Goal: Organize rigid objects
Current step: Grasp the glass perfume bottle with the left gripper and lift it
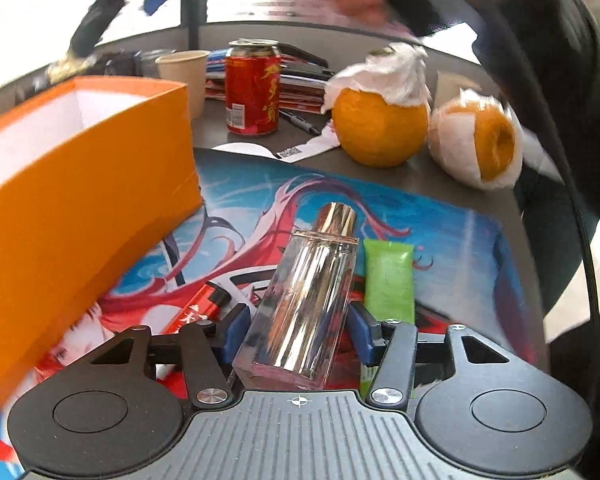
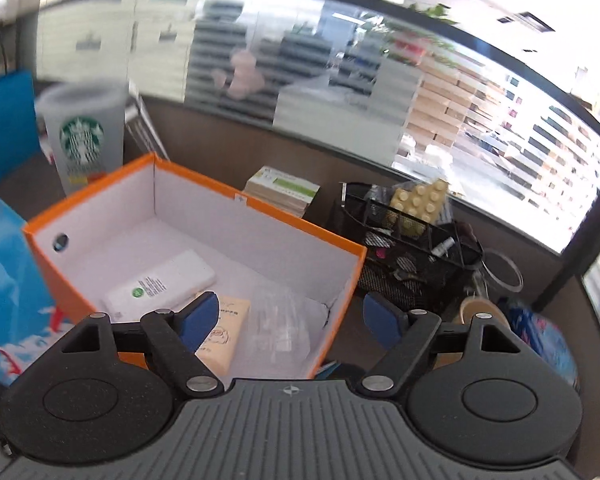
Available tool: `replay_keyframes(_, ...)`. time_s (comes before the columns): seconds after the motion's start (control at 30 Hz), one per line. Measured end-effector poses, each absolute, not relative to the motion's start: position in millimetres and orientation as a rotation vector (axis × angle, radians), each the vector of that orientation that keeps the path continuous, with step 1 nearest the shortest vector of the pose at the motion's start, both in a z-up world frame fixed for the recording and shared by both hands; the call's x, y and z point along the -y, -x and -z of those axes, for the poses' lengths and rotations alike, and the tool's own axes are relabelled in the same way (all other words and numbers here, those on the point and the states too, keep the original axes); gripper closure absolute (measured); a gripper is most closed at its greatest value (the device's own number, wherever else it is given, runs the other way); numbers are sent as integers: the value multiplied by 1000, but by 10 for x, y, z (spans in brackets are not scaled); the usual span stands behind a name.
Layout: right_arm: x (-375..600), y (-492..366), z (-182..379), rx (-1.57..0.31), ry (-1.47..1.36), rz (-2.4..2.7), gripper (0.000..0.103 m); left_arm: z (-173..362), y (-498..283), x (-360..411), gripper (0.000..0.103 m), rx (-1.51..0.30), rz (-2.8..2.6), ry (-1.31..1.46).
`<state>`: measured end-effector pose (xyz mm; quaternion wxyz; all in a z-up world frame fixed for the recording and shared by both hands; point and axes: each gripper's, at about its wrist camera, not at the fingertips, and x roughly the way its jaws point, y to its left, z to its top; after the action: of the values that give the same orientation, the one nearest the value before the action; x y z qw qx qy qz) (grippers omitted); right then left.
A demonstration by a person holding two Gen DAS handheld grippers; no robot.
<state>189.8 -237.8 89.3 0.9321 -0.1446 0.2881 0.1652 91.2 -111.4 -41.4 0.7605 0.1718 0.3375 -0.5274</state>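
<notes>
1. The left gripper [image 1: 298, 332] is straddling a clear rectangular glass bottle with a shiny rose-gold cap [image 1: 304, 300]; its blue pads [image 1: 236, 330] are lying close along the bottle's sides, but whether they are pressing on the glass cannot be told. The bottle's base is lying nearest the camera and its cap is pointing away.
2. A small green plastic sachet [image 1: 389, 280] is lying just beside the bottle, its near end partly hidden behind a blue pad. On the other side a red printed packet [image 1: 198, 306] is showing only in part, cut off by the gripper's linkage.
3. All three are resting on a blue-and-red illustrated desk mat [image 1: 460, 248], which is covering a grey tabletop [image 1: 420, 176].
4. The right gripper [image 2: 290, 320] is hanging with its jaws spread wide and nothing between them, above the near rim of an orange cardboard box with a white lining [image 2: 332, 246].
5. Inside the box a white slab-shaped package with a green label [image 2: 160, 284], a beige printed packet [image 2: 224, 332] partly hidden by a pad, and a clear plastic wrapper [image 2: 284, 320], hard to make out, are lying on the floor.
6. Farther off, a red drink can [image 1: 252, 88], a paper cup [image 1: 182, 70] and two oranges in white foam netting [image 1: 380, 120] are standing on the table; one is blurring.
7. Beyond the box, a translucent logo cup [image 2: 84, 136] and a black mesh organiser [image 2: 404, 248] are standing before a blurred glass partition [image 2: 300, 68].
</notes>
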Motion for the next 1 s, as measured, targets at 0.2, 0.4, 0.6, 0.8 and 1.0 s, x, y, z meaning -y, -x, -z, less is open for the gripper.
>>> replay_keyframes(0.2,2757,-1644,-871,-560,169,-320,26,377,-949,1109,55,-775,1073,-282)
replay_keyframes(0.4,2976,-1489,-771,-556,119,-302,26,179,-945,1033,55,-744,1045,-258)
replay_keyframes(0.6,3070,-1336,-690,-544,79,-319,28,-34,-977,909,55,-723,1011,-218)
replay_keyframes(0.8,3099,-1162,-715,-514,71,-331,28,-442,-1138,702,55,-640,953,-178)
replay_keyframes(1.0,3138,-994,-760,-483,75,-335,28,-741,-1525,475,55,-620,823,-138)
